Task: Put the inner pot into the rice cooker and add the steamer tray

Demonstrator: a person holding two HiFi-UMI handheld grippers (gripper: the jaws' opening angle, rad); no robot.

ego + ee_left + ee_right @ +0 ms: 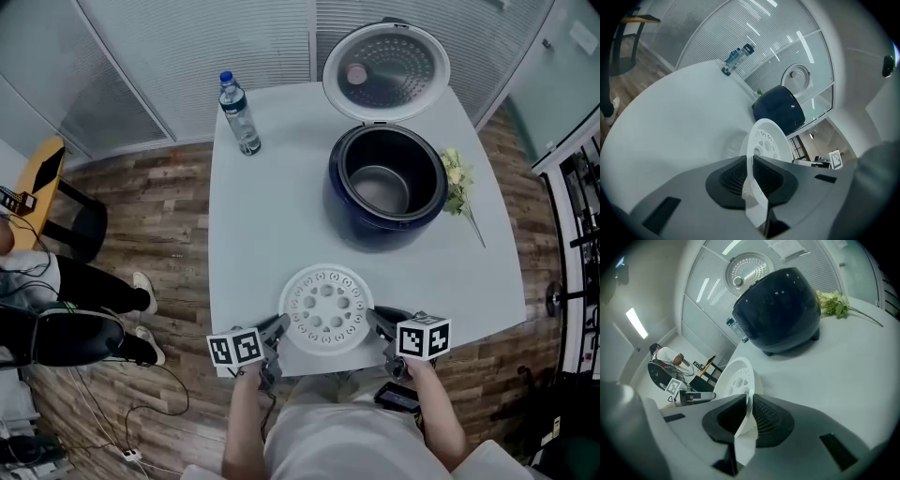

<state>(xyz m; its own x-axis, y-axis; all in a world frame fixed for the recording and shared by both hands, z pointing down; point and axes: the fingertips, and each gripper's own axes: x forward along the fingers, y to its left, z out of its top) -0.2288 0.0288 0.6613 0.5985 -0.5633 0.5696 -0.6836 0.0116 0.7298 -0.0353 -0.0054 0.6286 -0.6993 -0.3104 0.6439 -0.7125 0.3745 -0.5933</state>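
Pale grey table with rounded corners, on a wooden plank floor. Near edge of the top just under the fingers of the left gripper and of the right gripper.

Three things directly on the top, all well beyond the fingers:
- Far ahead of the left fingers, near the far left corner: clear water bottle with blue cap, upright, alone.
- Ahead of the right fingers, towards the far right: round, dark blue rice cooker, lid swung open behind it.
- Just beside the cooker, on the side away from the left fingers: pale flower sprig, lying flat, thin stem towards the near right edge.
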